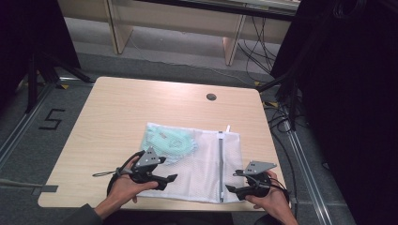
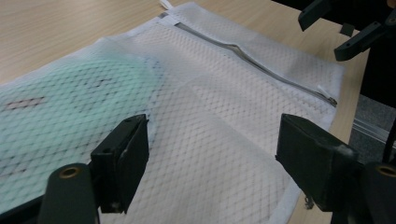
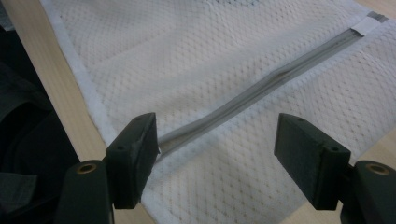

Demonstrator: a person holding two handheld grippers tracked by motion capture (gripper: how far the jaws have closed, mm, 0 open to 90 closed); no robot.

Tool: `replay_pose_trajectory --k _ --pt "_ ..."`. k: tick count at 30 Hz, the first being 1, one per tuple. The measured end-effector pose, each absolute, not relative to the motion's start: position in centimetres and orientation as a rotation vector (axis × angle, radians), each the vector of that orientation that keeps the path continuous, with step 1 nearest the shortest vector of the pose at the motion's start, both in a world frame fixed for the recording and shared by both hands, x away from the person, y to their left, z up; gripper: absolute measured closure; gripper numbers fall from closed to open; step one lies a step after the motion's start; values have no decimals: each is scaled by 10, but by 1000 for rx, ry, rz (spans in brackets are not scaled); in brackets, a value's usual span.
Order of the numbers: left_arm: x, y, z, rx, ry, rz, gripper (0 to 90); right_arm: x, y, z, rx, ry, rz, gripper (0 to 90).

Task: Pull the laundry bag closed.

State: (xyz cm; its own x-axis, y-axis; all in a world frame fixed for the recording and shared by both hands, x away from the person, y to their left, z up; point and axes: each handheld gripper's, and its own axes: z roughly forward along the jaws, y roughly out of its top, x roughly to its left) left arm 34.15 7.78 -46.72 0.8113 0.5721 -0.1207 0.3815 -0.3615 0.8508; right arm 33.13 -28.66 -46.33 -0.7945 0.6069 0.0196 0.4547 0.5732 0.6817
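Left gripper: the left gripper (image 1: pixel 165 180) was held in the person's left hand (image 1: pixel 126 187) over the near left part of the mesh bag (image 1: pixel 202 164). Its jaws stood wide apart with nothing between them but the mesh below, and gripped nothing.
Left gripper, own view: white mesh lay under and ahead of the left gripper (image 2: pixel 212 158); whether the jaw tips touched the fabric I could not tell.
Right gripper: the right gripper (image 1: pixel 233 189) was held in the right hand (image 1: pixel 272 202) at the near right edge of the bag. Its jaws were also wide apart and held nothing.
Right gripper, own view: the grey zipper (image 3: pixel 261 88) ran away from the right gripper (image 3: pixel 217 149) between its jaws, its near end just beside the left jaw.
Mesh bag: it lay flat on the wooden table (image 1: pixel 122 108), ahead of both grippers and reaching under their tips, its near edge close to the table's edge.
Green contents: a pale green bundle (image 1: pixel 170 140) sat inside the bag, just ahead of the left gripper and well apart from the right one.
Zipper in the high view: the zipper (image 1: pixel 220 164) stretched straight away from the right gripper's tips toward the far edge of the bag.
Table hole: a dark round grommet (image 1: pixel 211 97) lay far beyond both grippers.
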Motion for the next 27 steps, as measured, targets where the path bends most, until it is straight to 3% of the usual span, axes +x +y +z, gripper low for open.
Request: replay_pose_trajectory --k 3,17,27 --pt "341 67 -469 2018 686 233 241 331 -283 -464 858 2624 1029 321" --pt "343 48 -477 2069 614 227 236 330 -266 -473 672 2839 928 546" --pt "339 45 -481 2076 625 206 236 331 -262 -481 604 2920 882 588"
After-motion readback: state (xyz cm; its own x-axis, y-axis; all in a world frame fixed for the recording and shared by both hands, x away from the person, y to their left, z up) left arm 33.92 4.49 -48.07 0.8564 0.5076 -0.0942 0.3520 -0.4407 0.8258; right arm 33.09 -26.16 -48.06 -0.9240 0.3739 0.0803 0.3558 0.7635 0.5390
